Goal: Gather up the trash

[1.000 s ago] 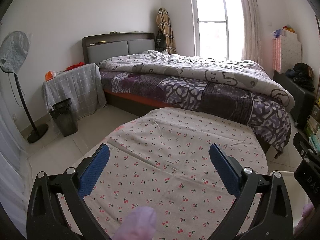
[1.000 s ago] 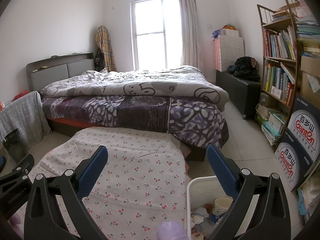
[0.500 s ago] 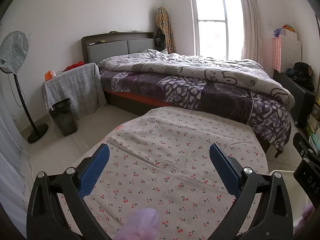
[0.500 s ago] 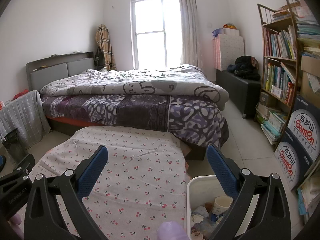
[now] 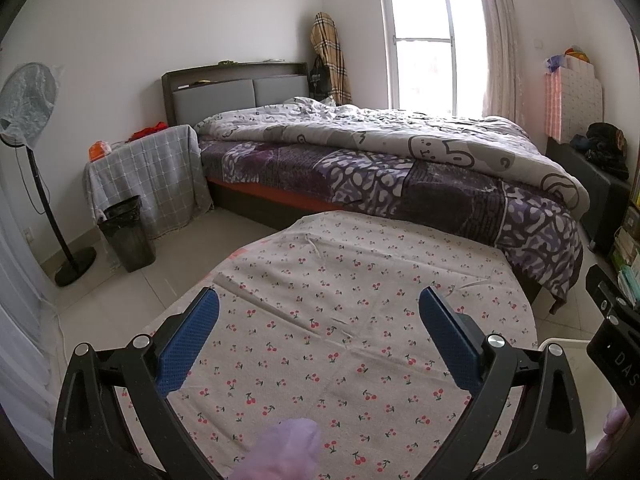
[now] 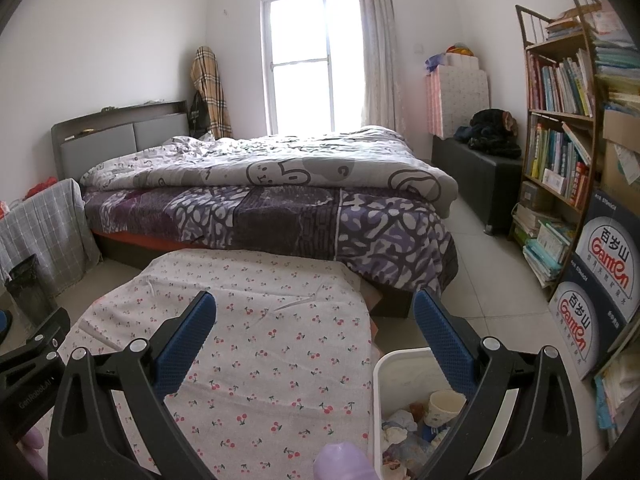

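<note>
Down at the right edge of the cherry-print counter sits the white bin, trash already inside. Right hand-held gripper hangs just above it, nearer than the left hand-held gripper. Both gape wide, empty; I'd say nothing's left on the cloth.

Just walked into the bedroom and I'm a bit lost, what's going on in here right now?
A person holds a two-finger gripper in each hand over a table covered with a cherry-print cloth, beside the bed. The left gripper and the right gripper are both open and hold nothing. No trash shows on the cloth. A white bin at the table's right side already holds a paper cup and crumpled scraps. A black bin stands by the bedside table.
</note>
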`<state>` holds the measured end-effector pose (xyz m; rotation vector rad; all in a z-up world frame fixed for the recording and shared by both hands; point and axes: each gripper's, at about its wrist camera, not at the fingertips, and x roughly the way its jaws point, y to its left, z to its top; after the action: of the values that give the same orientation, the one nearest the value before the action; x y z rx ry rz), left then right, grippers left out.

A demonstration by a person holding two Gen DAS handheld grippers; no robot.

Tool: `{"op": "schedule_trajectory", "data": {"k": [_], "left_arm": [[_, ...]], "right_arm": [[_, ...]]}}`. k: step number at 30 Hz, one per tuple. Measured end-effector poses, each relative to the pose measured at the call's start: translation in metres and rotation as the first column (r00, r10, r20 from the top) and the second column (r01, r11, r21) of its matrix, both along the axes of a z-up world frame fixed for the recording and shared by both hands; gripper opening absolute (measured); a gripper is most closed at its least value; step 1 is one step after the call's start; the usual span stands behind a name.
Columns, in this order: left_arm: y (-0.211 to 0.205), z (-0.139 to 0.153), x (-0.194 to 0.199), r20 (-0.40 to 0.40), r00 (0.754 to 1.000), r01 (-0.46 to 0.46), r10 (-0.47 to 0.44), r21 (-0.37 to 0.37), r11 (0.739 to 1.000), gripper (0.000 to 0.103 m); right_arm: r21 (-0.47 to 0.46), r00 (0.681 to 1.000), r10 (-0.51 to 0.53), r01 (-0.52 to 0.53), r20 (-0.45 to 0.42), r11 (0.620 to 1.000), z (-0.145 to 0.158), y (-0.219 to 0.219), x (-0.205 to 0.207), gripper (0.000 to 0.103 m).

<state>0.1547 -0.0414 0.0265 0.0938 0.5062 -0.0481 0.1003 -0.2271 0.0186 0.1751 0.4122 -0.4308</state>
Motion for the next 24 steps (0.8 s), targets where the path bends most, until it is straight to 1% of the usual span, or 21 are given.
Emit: {"op": "schedule_trajectory", "data": {"k": [7, 13, 24], "left_arm": [[0.001, 0.0, 0.0, 0.0, 1.0, 0.0, 0.0, 0.004, 1.0, 0.096], [0.003, -0.01, -0.003, 0.0, 1.0, -0.002, 0.002, 0.009, 1.0, 0.096], [0.003, -0.013, -0.005, -0.014, 1.0, 0.017, -0.017, 0.004, 1.0, 0.096]], "right_arm": [[0.001, 1.0, 0.003, -0.003, -0.009, 1.0, -0.002, 0.0, 0.002, 0.096], [0.005, 1.0, 0.006, -0.006, -0.023, 1.0, -0.007, 0.001, 0.0, 0.096], [0.013, 0.999, 0.009, -0.009, -0.04, 1.0, -0.004, -0.001, 0.005, 0.096]]}}
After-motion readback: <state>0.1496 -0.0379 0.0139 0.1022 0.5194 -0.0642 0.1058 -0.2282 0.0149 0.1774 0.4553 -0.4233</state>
